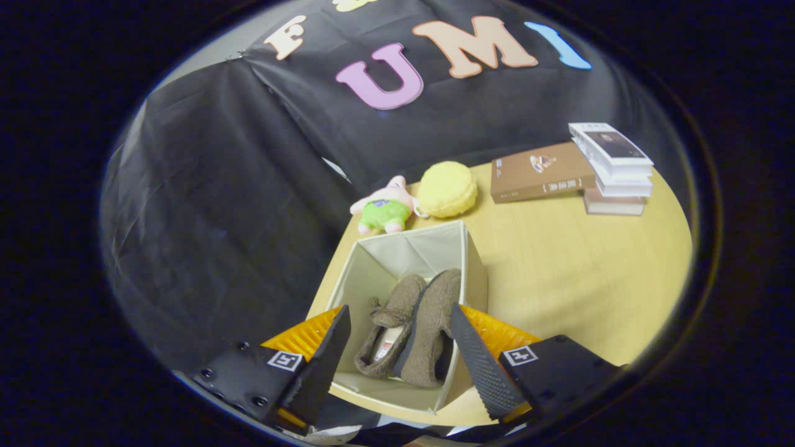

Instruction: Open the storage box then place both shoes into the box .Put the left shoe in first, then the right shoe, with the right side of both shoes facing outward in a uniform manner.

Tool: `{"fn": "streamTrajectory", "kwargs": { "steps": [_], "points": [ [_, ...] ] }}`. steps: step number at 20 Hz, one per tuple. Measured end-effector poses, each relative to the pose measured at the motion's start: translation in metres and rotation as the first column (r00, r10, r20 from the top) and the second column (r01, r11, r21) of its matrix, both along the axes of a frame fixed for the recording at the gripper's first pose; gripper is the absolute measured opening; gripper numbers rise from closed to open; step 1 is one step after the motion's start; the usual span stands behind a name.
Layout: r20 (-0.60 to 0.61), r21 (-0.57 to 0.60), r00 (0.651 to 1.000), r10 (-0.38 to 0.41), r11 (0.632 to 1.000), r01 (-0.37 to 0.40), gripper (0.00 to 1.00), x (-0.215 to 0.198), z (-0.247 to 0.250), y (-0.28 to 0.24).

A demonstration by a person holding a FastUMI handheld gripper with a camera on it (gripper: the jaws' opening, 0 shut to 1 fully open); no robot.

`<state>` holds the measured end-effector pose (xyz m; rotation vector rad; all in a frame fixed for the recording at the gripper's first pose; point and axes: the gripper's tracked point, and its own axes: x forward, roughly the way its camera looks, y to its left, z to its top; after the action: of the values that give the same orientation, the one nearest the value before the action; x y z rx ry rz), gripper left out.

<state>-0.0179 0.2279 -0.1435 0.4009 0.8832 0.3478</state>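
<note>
The gripper (397, 338) hangs above the storage box (475, 273) with its 2 fingers spread wide apart and nothing between them pressed or held. The fingers frame the near half of the box: one finger (326, 360) stands over the box's near-left wall, the other over its near-right wall.

The box is a pale fabric cube, open at the top, standing on a light wooden table (577, 279) close to the table's near-left edge. Its lid or flap cannot be made out.

Both shoes lie inside the box, side by side and touching, in the gap seen between the 2 fingers and below them. They are brown, felt-like slip-ons. The left-hand shoe (388, 338) lies tilted so that its opening and a pale insole show, with a strap across it. The right-hand shoe (431, 329) lies on its side, showing its flank and part of the sole, and leans against the first. Their toes point toward the far wall of the box. Which of them is the left shoe and which the right cannot be told.

Beyond the box, just past its far wall, a pink plush toy (385, 208) in green shorts lies beside a yellow plush ball (447, 189). Farther off, a brown book (540, 171) lies flat, next to a stack of books (615, 167).
</note>
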Motion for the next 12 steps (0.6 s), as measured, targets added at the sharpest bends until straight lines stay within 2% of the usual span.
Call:
{"fn": "streamTrajectory", "kwargs": {
  "steps": [3,6,9,12],
  "points": [
    [0.129,-0.017,0.992,0.018,1.0,-0.016,1.0,0.008,0.033,-0.024],
    [0.253,-0.048,0.967,0.023,0.999,-0.012,1.0,0.011,0.064,-0.06],
    [0.357,-0.081,0.934,-0.014,0.996,0.046,1.0,0.016,0.087,-0.109],
    [0.403,-0.122,0.914,-0.04,0.988,0.097,1.0,0.013,0.099,-0.155]
  ]
}}
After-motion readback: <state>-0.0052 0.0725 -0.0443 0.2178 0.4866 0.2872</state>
